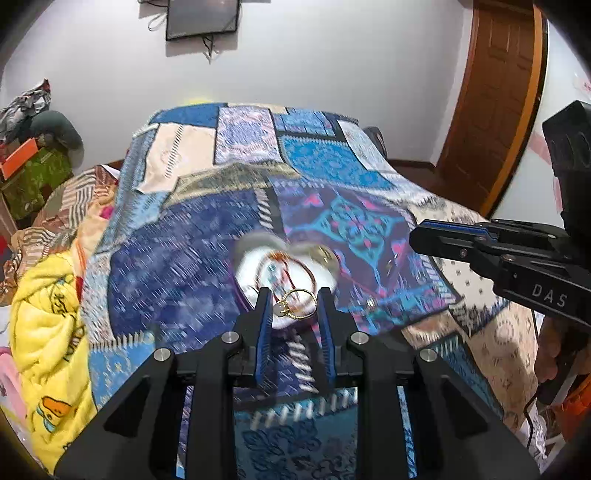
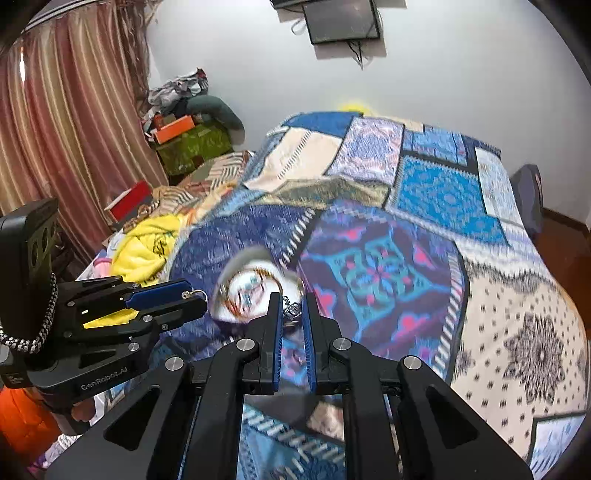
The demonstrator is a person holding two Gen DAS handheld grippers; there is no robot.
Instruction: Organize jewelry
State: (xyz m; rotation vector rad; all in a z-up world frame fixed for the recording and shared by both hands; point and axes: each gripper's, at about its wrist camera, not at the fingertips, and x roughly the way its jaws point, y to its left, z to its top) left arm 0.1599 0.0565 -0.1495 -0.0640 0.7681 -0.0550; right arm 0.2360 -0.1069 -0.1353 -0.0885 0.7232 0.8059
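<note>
My left gripper [image 1: 294, 300] is shut on a gold ring [image 1: 300, 302] with a pale stone, held between its blue pads above the bedspread. It also shows from the side in the right wrist view [image 2: 192, 295]. My right gripper [image 2: 292, 307] is shut on a silver pendant piece [image 2: 293, 310]; in the left wrist view it sits at the right [image 1: 424, 236]. A white heart-shaped jewelry dish [image 1: 284, 269] with red and teal strands in it lies on the bed just beyond both grippers, blurred; it also appears in the right wrist view [image 2: 255, 288].
A patchwork blue bedspread [image 1: 207, 236] covers the bed. A yellow blanket [image 1: 48, 325] lies bunched at the left edge. Boxes and clothes [image 2: 184, 136] stack by the curtain. A wooden door [image 1: 491, 103] stands at the right. A screen [image 2: 341, 20] hangs on the wall.
</note>
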